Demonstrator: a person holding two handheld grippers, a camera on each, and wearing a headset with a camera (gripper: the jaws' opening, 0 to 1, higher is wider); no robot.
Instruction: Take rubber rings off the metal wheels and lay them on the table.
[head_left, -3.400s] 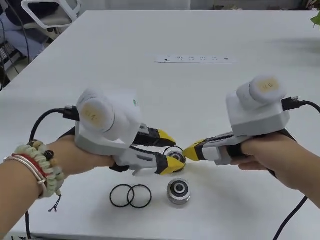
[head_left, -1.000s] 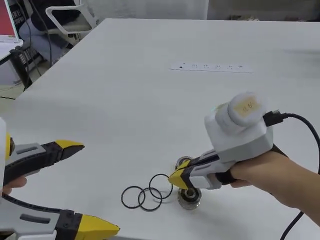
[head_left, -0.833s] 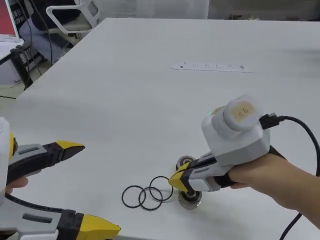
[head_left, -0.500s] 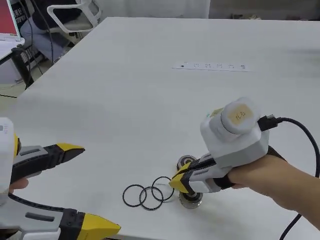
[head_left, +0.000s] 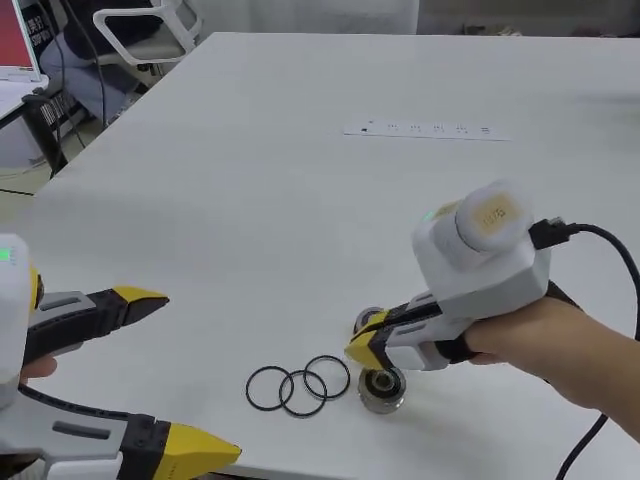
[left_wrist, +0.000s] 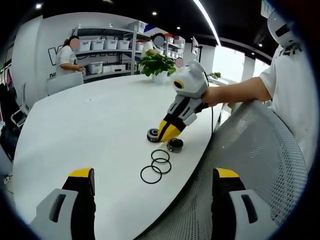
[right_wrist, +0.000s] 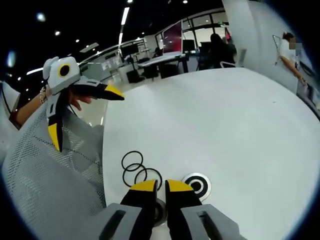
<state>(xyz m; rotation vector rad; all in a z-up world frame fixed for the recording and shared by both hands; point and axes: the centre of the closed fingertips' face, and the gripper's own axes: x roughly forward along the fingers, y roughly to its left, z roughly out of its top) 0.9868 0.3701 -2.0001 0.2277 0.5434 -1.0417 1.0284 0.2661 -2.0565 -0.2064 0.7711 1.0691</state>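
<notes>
Three black rubber rings (head_left: 300, 386) lie in an overlapping row near the table's front edge; they are the rings (left_wrist: 160, 164) and the rings (right_wrist: 136, 170) in the two gripper views. Just right of them stands a metal wheel (head_left: 381, 389), with a second wheel (head_left: 367, 320) behind it, partly hidden. My right gripper (head_left: 362, 349) is shut with nothing in it, its tips hovering between the two wheels. One wheel (right_wrist: 196, 184) lies right of its jaws, the other wheel (right_wrist: 160, 210) under them. My left gripper (head_left: 200, 376) stands wide open at the lower left, off the rings.
A white power strip (head_left: 427, 130) lies far back on the white table (head_left: 300, 200). The table's front edge runs just below the rings. A mesh chair back (left_wrist: 250, 145) is close beside the table. An office chair (head_left: 130, 30) stands beyond the far left corner.
The third ring has come free of my right gripper and lies flat beside the other two. The right gripper has lifted a little and drawn right. The left gripper has stayed open.
</notes>
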